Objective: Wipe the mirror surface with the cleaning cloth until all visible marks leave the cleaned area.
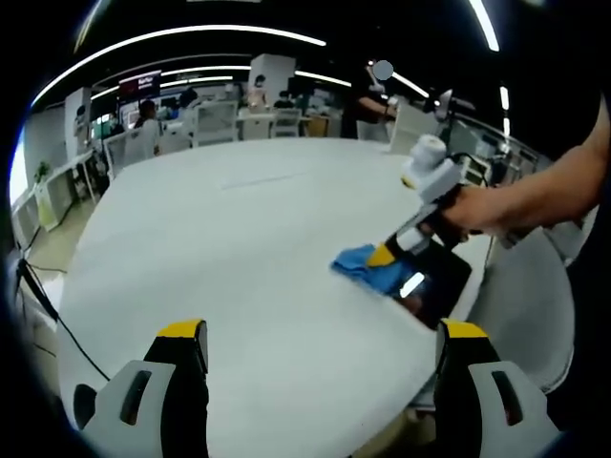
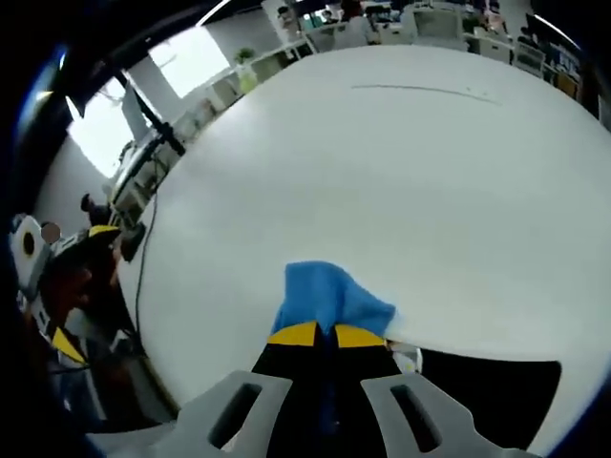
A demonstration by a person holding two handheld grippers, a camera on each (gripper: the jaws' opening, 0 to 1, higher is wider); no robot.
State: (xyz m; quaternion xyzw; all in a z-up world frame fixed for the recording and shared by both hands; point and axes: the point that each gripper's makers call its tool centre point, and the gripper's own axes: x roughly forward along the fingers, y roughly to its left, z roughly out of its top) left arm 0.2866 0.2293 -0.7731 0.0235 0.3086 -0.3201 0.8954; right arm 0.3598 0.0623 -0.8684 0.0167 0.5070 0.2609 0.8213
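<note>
A dark rectangular mirror (image 1: pixel 441 283) lies flat near the right edge of the white table (image 1: pixel 248 239). A blue cleaning cloth (image 1: pixel 368 268) rests across its far-left end and onto the table. In the left gripper view the right gripper (image 1: pixel 384 256), held by a person's hand, presses down on the cloth. In the right gripper view its yellow-tipped jaws are shut on the blue cloth (image 2: pixel 329 301), with the mirror (image 2: pixel 496 391) to the lower right. My left gripper (image 1: pixel 320 339) hovers open over the near table, apart from the mirror.
The round white table (image 2: pixel 382 172) takes up most of both views. A black cable (image 1: pixel 52 315) hangs off its left side. White chairs (image 1: pixel 530 305) stand by the right edge. Desks, chairs and people fill the office behind.
</note>
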